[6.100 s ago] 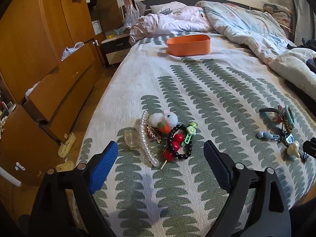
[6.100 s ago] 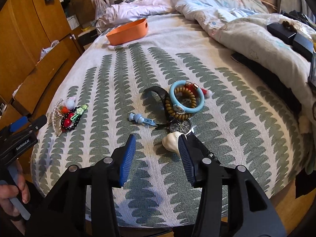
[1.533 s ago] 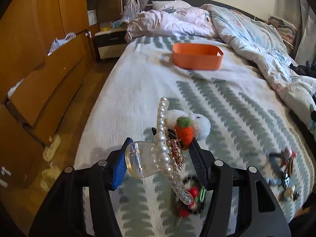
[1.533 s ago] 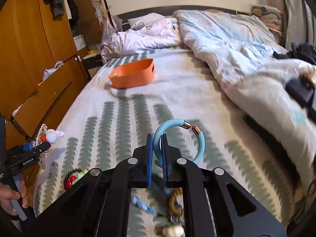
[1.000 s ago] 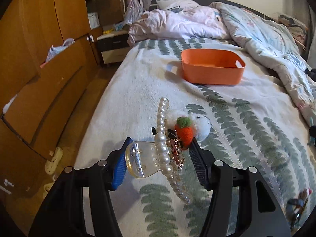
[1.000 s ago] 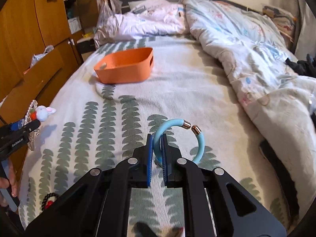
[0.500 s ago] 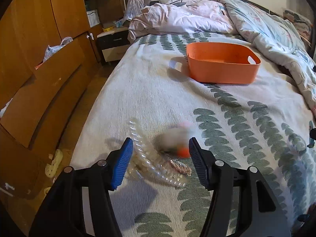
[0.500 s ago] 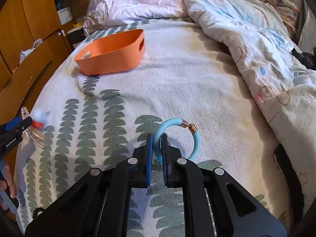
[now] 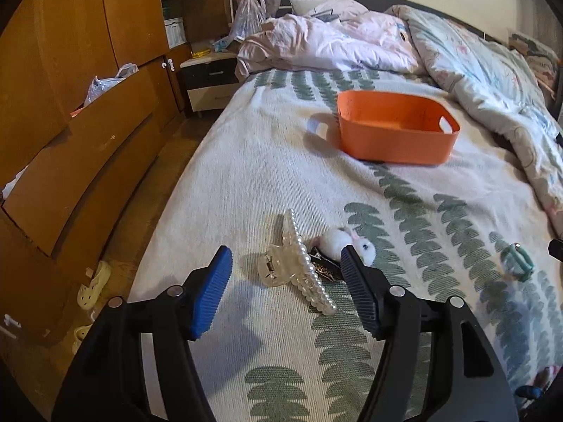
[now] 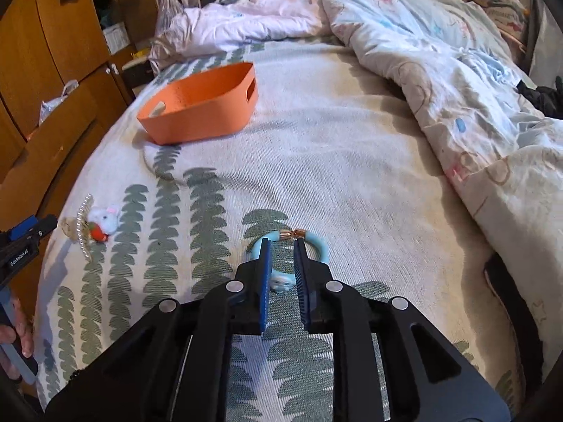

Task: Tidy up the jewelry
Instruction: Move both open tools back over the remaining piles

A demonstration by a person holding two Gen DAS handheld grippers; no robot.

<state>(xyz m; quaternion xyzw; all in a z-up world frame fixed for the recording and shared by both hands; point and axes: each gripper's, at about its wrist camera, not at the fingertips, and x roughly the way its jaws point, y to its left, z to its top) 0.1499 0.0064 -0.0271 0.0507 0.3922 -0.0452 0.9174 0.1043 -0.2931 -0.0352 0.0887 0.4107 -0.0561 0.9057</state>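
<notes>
hidden: the near arc of the blue bangle (image 10: pixel 318 246) sits behind the right gripper (image 10: pixel 281 263) fingers; in the left view the bangle (image 9: pixel 517 262) is blurred at 3 o'clock. a dark clip under the plush bunny clip (image 9: pixel 346 241) is hard to make out.
edges: the pearl claw clip (image 9: pixel 299 269) and bunny clip lie near the bed's left edge, floor at 9 o'clock. bare bedspread (image 10: pixel 334 161) runs up to the orange basket (image 9: pixel 394 128) at 12 to 1 o'clock; the rumpled duvet (image 10: pixel 457 70) crowds 2 o'clock.
left gripper (image 9: pixel 285 274): jaws wide apart, holding nothing, claw clip lying between them on the bedspread.
right gripper: jaws a little apart, straddling the bangle on the bedspread; contact unclear.
</notes>
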